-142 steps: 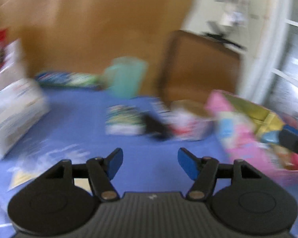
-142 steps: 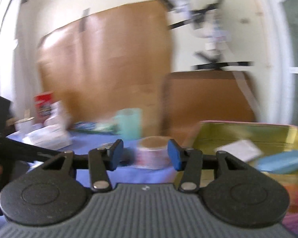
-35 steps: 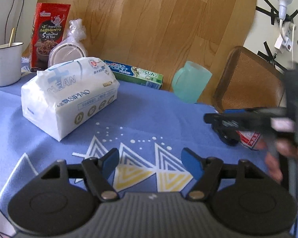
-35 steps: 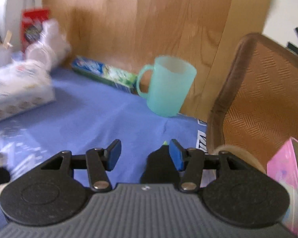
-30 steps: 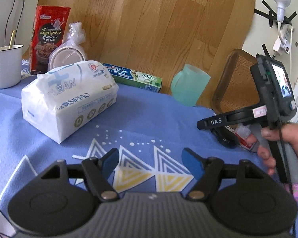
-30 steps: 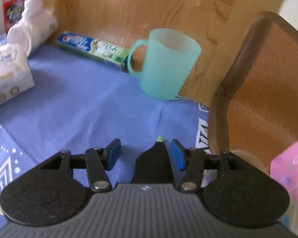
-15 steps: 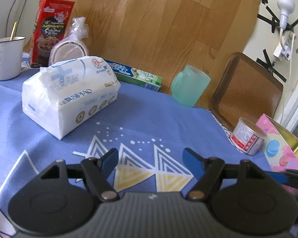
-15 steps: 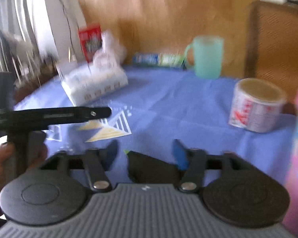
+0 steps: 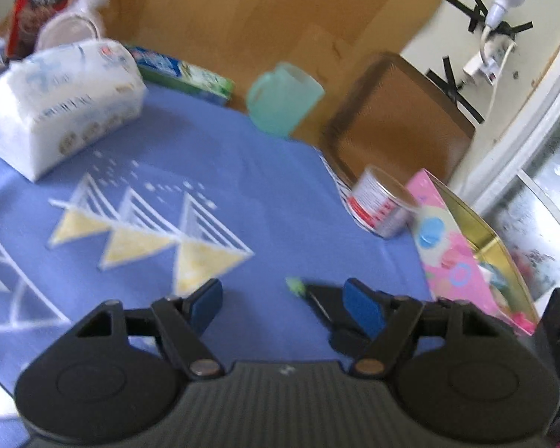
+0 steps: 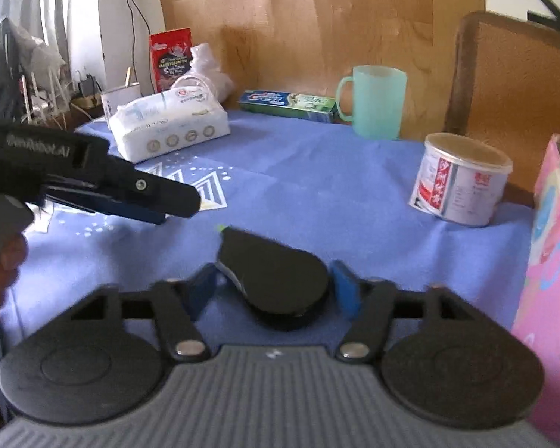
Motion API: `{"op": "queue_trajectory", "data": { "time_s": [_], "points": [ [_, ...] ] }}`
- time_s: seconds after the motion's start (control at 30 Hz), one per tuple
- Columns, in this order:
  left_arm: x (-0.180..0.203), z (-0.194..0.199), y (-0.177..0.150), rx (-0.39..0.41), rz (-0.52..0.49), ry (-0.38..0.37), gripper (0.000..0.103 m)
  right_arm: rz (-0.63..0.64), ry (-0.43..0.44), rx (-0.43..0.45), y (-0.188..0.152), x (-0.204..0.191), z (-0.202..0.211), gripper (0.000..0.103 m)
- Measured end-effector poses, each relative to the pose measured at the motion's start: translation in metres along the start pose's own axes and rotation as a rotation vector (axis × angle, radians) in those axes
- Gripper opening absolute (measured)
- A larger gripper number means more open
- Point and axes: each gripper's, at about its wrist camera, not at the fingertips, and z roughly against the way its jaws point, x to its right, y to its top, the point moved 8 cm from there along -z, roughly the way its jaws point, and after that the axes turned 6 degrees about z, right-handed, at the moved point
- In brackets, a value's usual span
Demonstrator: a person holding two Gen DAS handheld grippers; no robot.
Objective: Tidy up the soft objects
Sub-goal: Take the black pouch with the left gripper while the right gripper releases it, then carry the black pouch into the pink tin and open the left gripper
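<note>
**Blue cloth, one dark pouch in reach**

Blue tablecloth [image 10: 317,183] spreads under both our grippers, and little of the sorting looks done.

Our right gripper [image 10: 276,287] has its jaws spread, with a soft black pouch [image 10: 276,272] lying between the blue pads; we cannot tell whether the pads touch it, and it seems to rest on the cloth rather than hang from us. Our left gripper [image 9: 283,304] is spread too and holds nothing; in its view the same pouch [image 9: 324,298] pokes out just beside the right-hand pad.

Further out, the tissue pack [image 10: 171,127] sits well apart on the far left of the cloth, untouched. A can [image 10: 461,179] stands near the pink box [image 9: 455,246], whose open gold inside already holds some blurred coloured items. A green mug [image 10: 375,100] and a toothpaste carton [image 10: 287,104] line the wooden back panel.

We judge the pouch and the tissue pack are yet to be put away.
</note>
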Motion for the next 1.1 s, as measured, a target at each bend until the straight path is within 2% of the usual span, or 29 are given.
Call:
{"op": "queue_trajectory", "data": {
  "time_s": [0.07, 0.2, 0.33, 0.43, 0.5, 0.53, 0.57, 0.63, 0.7, 0.8, 0.93, 1.03, 1.1],
  "points": [
    [0.002, -0.001, -0.005, -0.022, 0.016, -0.005, 0.074, -0.027, -0.025, -0.001, -0.003, -0.004, 0.009, 0.053],
    [0.004, 0.001, -0.011, -0.033, 0.025, 0.004, 0.074, -0.044, 0.069, 0.007, -0.015, -0.03, 0.029, 0.053],
    [0.009, 0.004, -0.018, -0.064, 0.036, -0.003, 0.074, 0.058, 0.026, 0.038, -0.015, -0.04, 0.033, 0.07],
    [0.017, 0.01, -0.026, -0.093, 0.024, -0.006, 0.074, 0.063, 0.032, 0.025, -0.014, -0.036, 0.027, 0.072],
    [0.019, 0.013, -0.032, -0.105, 0.018, -0.003, 0.07, 0.061, 0.042, 0.018, -0.017, -0.036, 0.024, 0.072],
    [0.02, 0.012, -0.037, -0.115, 0.025, -0.006, 0.066, 0.067, 0.043, 0.028, -0.017, -0.037, 0.024, 0.058],
    [0.021, 0.011, -0.04, -0.113, 0.027, -0.012, 0.058, 0.068, 0.056, 0.042, -0.016, -0.039, 0.026, 0.052],
    [0.029, 0.008, -0.043, -0.096, -0.014, 0.017, 0.052, 0.054, 0.059, 0.068, -0.014, -0.042, 0.029, 0.052],
    [0.04, 0.007, -0.037, -0.082, -0.035, 0.016, 0.05, 0.072, 0.006, 0.107, -0.011, -0.04, 0.035, 0.052],
    [0.073, 0.014, -0.014, -0.052, -0.065, -0.08, 0.048, 0.081, -0.09, 0.2, 0.003, -0.025, 0.059, 0.052],
    [0.15, 0.004, 0.009, -0.02, -0.224, -0.196, 0.048, 0.038, -0.257, 0.319, 0.023, 0.019, 0.102, 0.052],
    [0.206, -0.021, 0.008, -0.021, -0.335, -0.254, 0.048, -0.026, -0.388, 0.348, 0.021, 0.061, 0.129, 0.052],
    [0.234, -0.041, 0.002, -0.034, -0.369, -0.28, 0.049, -0.078, -0.451, 0.351, 0.014, 0.087, 0.14, 0.052]
  ]
}}
